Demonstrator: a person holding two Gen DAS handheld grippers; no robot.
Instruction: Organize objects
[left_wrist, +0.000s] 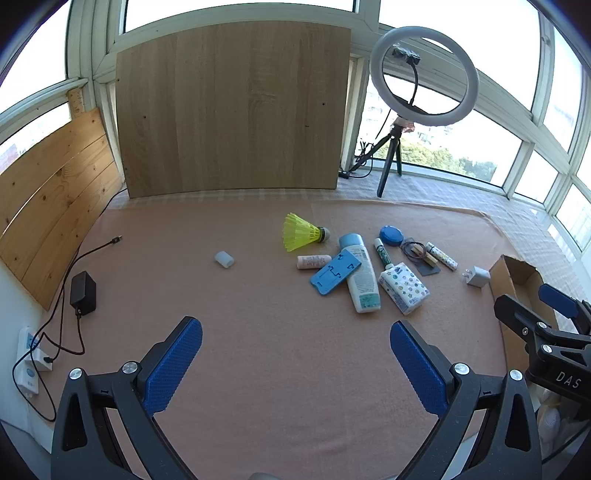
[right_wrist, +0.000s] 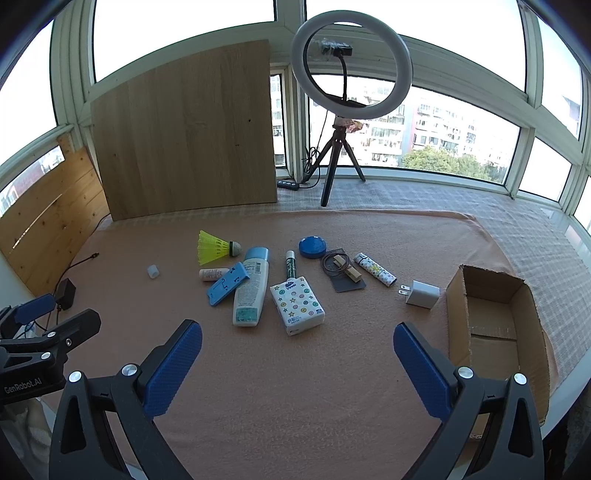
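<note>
on the pink cloth (right_wrist: 332, 369) the cardboard box (right_wrist: 495, 314) (upright) holds nothing; both tools gape empty.

Black grippers (left_wrist: 295, 365), blue ribbed jaws, silver screws.

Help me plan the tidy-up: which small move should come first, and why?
Probably ease the right gripper forward toward the white charger. Both grippers are open and empty, the cardboard box has nothing in it, and the charger lies apart from the rest, closest to the box.
</note>
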